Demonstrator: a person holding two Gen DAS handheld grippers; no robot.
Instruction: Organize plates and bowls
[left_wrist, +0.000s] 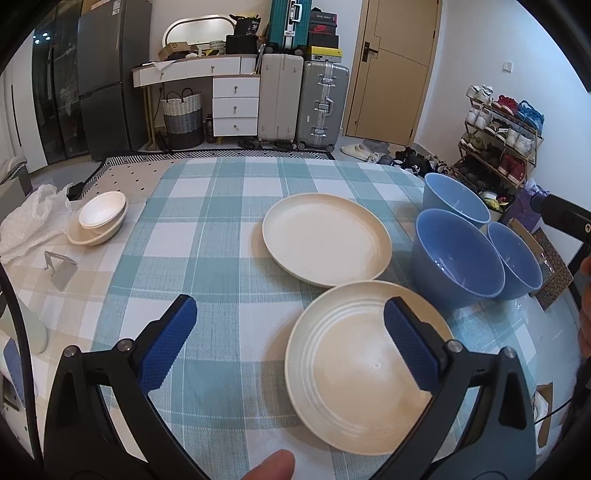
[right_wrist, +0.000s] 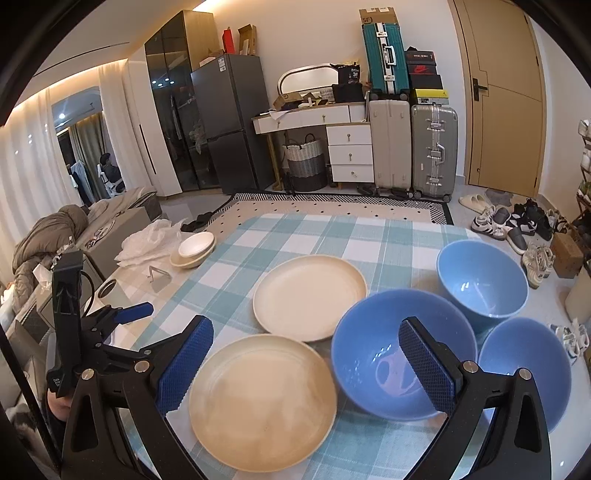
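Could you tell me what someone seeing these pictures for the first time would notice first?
Most striking are the three blue bowls clustered at the right of the checked tablecloth, with two cream plates side by side to their left. Both sets of tongs, left and right, stand wide open above the table with nothing between them. A small stack of cream bowls sits apart at the far left.

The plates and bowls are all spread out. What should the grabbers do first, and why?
Probably lower the left gripper onto the near plate to stack it on the far plate. Both it and the right gripper are open and empty, the two cream plates lie side by side, and the three blue bowls sit apart.
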